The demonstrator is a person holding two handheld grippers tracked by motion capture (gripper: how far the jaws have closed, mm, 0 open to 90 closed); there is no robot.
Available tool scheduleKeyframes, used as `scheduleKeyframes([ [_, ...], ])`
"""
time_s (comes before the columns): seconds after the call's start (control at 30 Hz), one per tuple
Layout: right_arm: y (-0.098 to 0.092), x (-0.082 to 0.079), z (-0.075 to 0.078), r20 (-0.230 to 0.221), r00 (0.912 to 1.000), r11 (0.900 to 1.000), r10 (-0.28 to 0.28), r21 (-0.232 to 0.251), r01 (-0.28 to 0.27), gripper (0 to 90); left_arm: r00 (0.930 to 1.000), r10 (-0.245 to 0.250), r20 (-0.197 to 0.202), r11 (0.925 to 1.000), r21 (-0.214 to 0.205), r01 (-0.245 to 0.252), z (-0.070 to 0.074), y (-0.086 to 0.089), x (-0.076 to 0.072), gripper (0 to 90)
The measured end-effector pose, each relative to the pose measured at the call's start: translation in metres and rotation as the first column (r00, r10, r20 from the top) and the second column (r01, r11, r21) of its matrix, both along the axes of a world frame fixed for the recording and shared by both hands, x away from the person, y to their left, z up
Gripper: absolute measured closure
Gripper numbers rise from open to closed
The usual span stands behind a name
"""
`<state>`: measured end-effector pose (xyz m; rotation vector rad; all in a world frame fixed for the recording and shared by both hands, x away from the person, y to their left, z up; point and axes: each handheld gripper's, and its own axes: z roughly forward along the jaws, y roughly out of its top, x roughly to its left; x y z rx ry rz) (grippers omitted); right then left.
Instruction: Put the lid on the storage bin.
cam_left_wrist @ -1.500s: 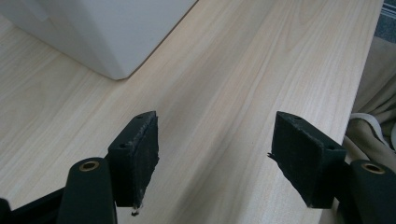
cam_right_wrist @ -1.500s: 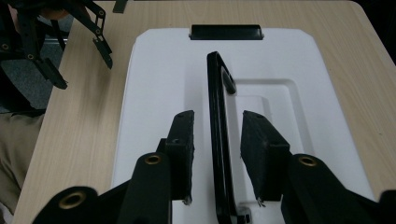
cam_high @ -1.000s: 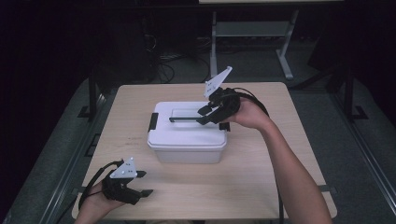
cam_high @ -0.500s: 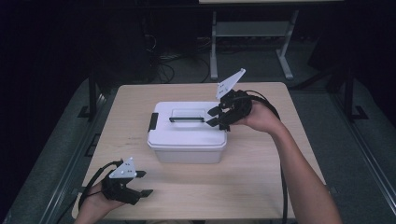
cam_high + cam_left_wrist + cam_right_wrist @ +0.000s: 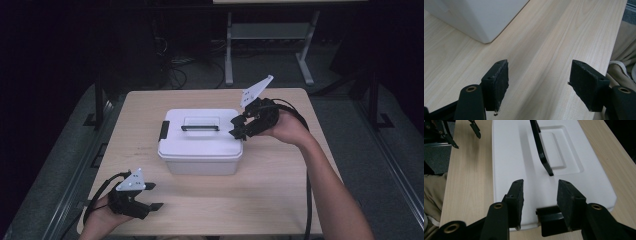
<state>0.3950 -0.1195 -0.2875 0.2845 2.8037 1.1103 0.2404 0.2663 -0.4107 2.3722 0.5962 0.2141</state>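
1. A white box sits near the middle of a wooden table, its lid on.
2. A black handle lies in a shallow recess in the middle of the lid. In the right gripper view the handle runs away from the camera along the lid.
3. A black latch shows on the box's left end in the high view. Another black latch sits at the near end of the box in the right gripper view, low between the jaws.
4. The right gripper is at the box's right end, just above the lid's edge, pointing toward the handle. The right hand holds it from the right.
5. Its jaws have just been opening. They stand apart over the lid's end and grip nothing; the right gripper has its pads clear of the handle.
6. The left gripper is at the table's near left corner, well apart from the box, held by the left hand.
7. The left gripper is wide open over bare wood, with nothing between the pads. A corner of the box shows ahead of it.
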Motion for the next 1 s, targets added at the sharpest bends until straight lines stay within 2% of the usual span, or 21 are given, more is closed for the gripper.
scheduleKeyframes([
  [1.0, -0.038, -0.014, -0.004, -0.009, 0.9975, 0.9976, -0.070, -0.004, 0.070, 55.2, 1.0000, -0.007, 0.000, 0.9999, 0.008, 0.007, 0.000, -0.002, 0.000, 31.1],
])
